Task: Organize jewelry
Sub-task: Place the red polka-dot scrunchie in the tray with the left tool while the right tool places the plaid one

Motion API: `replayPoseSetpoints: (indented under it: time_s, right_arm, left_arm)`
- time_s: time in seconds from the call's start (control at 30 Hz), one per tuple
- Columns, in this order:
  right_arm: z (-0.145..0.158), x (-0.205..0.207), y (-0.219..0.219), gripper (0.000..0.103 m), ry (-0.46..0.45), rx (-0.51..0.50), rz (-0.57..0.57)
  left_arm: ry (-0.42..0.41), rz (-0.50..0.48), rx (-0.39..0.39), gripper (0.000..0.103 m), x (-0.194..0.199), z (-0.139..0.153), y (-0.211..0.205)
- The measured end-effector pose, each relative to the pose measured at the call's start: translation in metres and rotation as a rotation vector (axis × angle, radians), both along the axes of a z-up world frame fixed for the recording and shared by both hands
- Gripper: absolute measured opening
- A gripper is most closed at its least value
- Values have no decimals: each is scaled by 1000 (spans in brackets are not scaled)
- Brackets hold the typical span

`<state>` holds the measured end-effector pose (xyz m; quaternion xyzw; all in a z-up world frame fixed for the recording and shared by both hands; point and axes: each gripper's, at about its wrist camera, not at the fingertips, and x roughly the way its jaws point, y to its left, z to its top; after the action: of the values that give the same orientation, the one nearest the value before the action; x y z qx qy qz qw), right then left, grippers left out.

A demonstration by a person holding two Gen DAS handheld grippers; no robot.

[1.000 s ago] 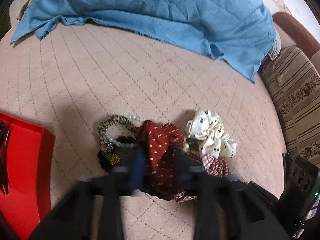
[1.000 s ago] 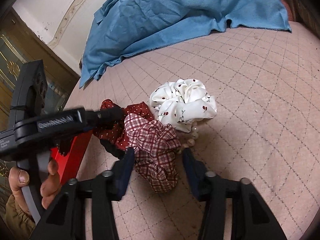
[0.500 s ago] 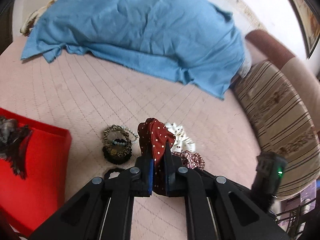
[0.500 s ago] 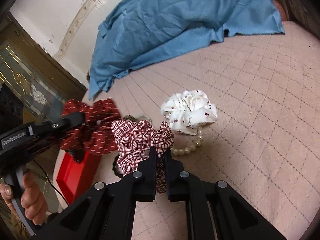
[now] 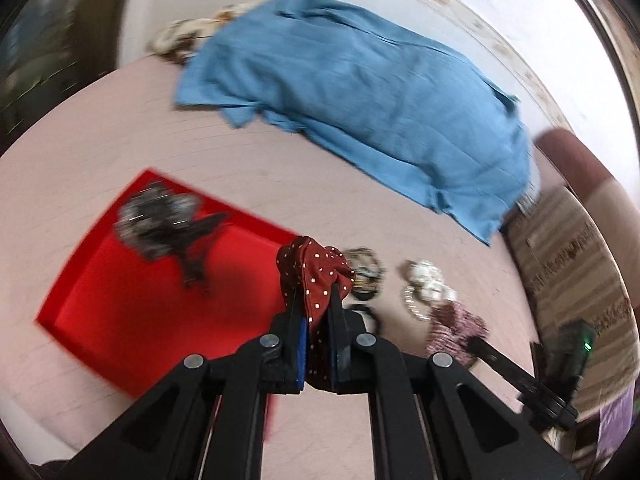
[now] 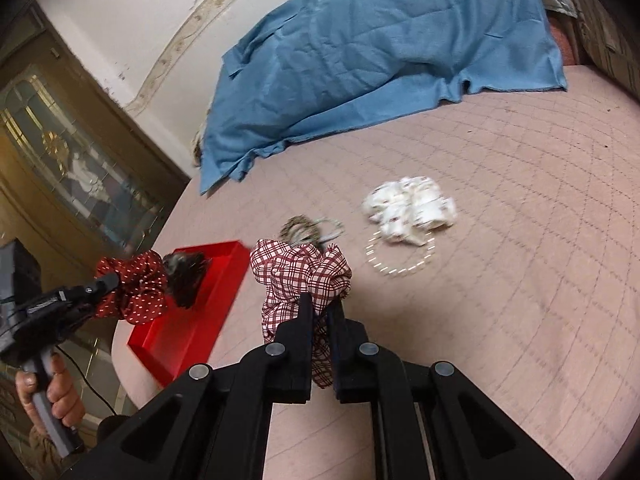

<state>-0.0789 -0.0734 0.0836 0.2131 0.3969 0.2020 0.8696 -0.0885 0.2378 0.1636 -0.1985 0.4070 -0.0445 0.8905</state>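
My left gripper is shut on a dark red polka-dot scrunchie and holds it in the air by the right edge of the red tray. It also shows in the right wrist view. My right gripper is shut on a red-and-white plaid scrunchie, lifted above the bed. A dark grey scrunchie lies in the tray. A white cherry-print scrunchie, a pearl bracelet and a leopard-print scrunchie with beads lie on the bedspread.
A pink quilted bedspread covers the bed. A blue cloth lies across its far side. A striped brown sofa stands to the right. A wooden door with glass is at the left.
Both grippers have risen and swung left, each carrying its scrunchie. The left one now hangs near the red tray. The pile on the bed is left further away.
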Motion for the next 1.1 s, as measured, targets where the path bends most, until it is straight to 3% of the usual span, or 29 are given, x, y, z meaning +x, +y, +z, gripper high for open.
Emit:
replayPoseSetpoints:
  time_s: [0.13, 0.43, 0.77, 1.1]
  right_arm:
    - [10, -7, 28, 8, -4, -14, 50]
    - [34, -19, 114, 8, -48, -84, 203]
    - [28, -13, 206, 8, -36, -154, 358]
    - [8, -8, 252, 8, 13, -180, 423]
  left_arm:
    - [27, 100, -8, 8, -17, -15, 41]
    - [63, 201, -14, 8, -36, -37, 96]
    - [86, 270, 89, 8, -35, -57, 119]
    - [67, 308, 232, 8, -31, -58, 118]
